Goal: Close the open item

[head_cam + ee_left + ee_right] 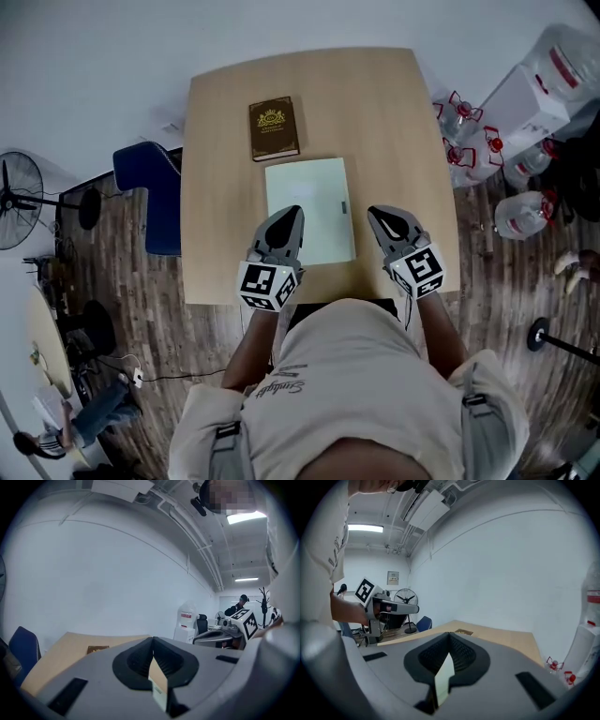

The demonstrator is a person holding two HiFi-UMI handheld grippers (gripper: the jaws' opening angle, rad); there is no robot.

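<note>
A pale green flat folder (307,209) lies in the middle of the wooden table (394,122), cover down, with a small dark clasp (343,207) at its right edge. Just behind it lies a closed brown book (273,128) with gold print, which also shows as the brown book (97,648) and the brown book (463,632) in the gripper views. My left gripper (293,212) hovers over the folder's near left part, jaws shut and holding nothing. My right gripper (375,212) hangs just right of the folder, also shut and holding nothing. The left gripper (152,639) and right gripper (449,634) both point level across the table.
A blue chair (155,192) stands at the table's left side, with a floor fan (19,197) further left. Several water bottles (469,141) and a white box (525,94) crowd the floor to the right. A seated person (236,606) is far off.
</note>
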